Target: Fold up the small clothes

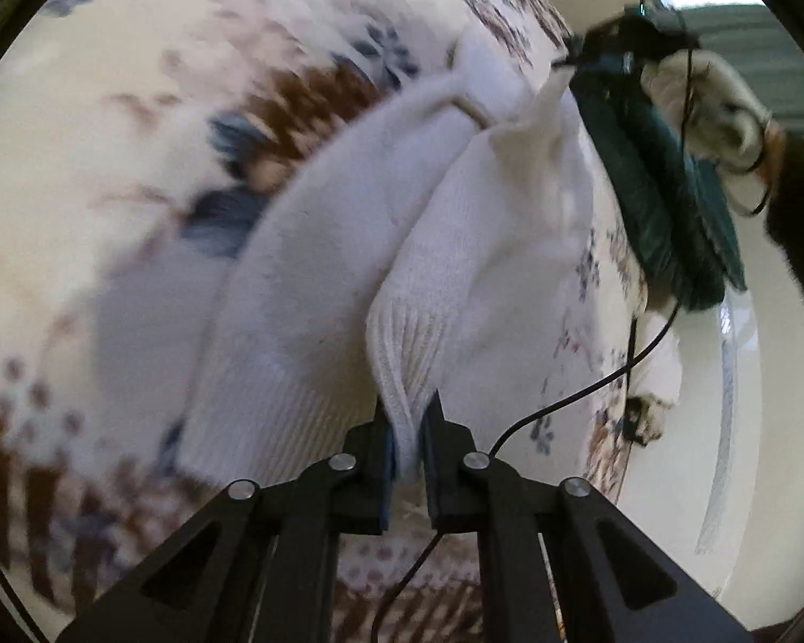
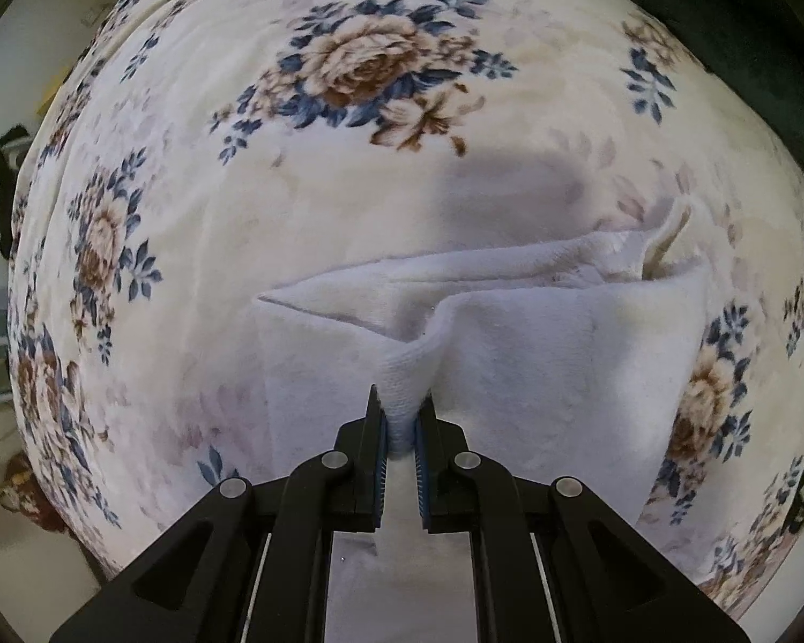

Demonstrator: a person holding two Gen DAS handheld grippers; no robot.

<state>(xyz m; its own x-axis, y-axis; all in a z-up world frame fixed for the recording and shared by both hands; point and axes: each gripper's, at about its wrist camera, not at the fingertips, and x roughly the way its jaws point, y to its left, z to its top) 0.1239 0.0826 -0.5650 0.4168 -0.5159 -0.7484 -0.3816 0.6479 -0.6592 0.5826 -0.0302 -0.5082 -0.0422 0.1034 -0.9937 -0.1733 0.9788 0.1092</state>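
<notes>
- Your left gripper (image 1: 408,418) pinches a ribbed edge of the white knit garment (image 1: 316,278); the jaws are pressed in on a bunched ridge of that hem, with cloth filling the gap between the blue pads.
- From that pinch, the garment runs away from you across the floral blanket (image 1: 96,123), where it lies partly folded, with one panel lapped over another along a long diagonal crease.
- At the far end of the garment, in the left wrist view, your right gripper (image 1: 568,60) grips a raised point of the white cloth, and your gloved right hand (image 1: 707,102) holds that tool beside a dark green cushion (image 1: 664,198).
- A thin black cable (image 1: 589,391) trails across the blanket near your left gripper.
- In the right wrist view, your right gripper (image 2: 402,418) has its jaws closed onto a peaked fold of the same white knit garment (image 2: 563,353), the fabric squeezed between the pads.
- The garment there lies flat on the floral blanket (image 2: 359,69) to the right of the jaws, with a folded layer behind the pinch and a small flap standing up at the far right corner.
</notes>
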